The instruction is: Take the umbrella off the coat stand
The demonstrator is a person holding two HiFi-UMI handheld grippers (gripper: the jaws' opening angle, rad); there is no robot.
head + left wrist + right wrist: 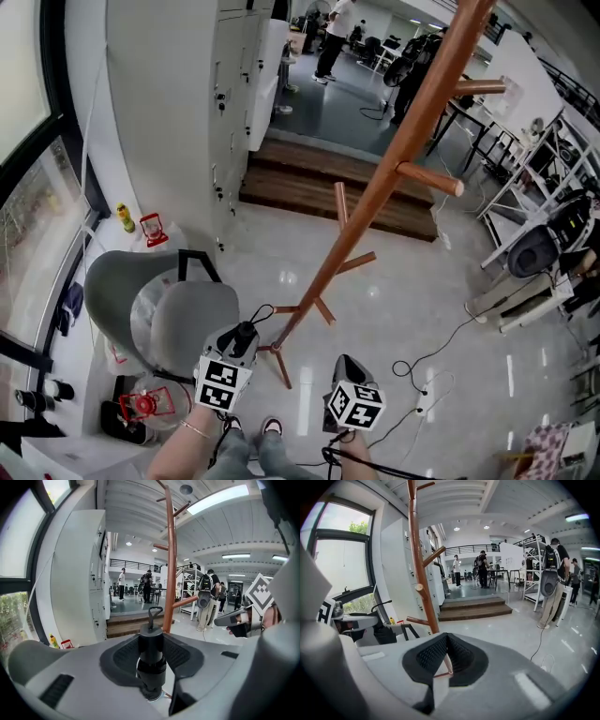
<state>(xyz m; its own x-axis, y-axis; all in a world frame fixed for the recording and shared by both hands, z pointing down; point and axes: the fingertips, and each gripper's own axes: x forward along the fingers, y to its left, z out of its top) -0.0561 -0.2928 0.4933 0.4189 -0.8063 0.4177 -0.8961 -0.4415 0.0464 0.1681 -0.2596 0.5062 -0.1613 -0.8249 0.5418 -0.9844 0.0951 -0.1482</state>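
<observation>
The umbrella shows only as its black cylindrical handle [151, 651] with a cord loop on top; the rest is hidden under the jaws. My left gripper [151, 660] is shut on that handle, which stands upright between the pads. In the head view the left gripper [245, 343] sits low, just left of the foot of the wooden coat stand [375, 192], with the handle [247, 331] poking out. The stand's pole [171, 564] rises right behind the handle. My right gripper [349, 366] is to the right, its pads [436, 651] meeting at the tips with nothing between them, pointing at the stand [418, 564].
A grey chair [159, 309] stands close on the left. White lockers [187, 112] and a dark wooden step [319, 183] lie beyond. Cables and a power strip [424, 398] lie on the glossy floor at right, near metal racks [534, 187]. People stand far back.
</observation>
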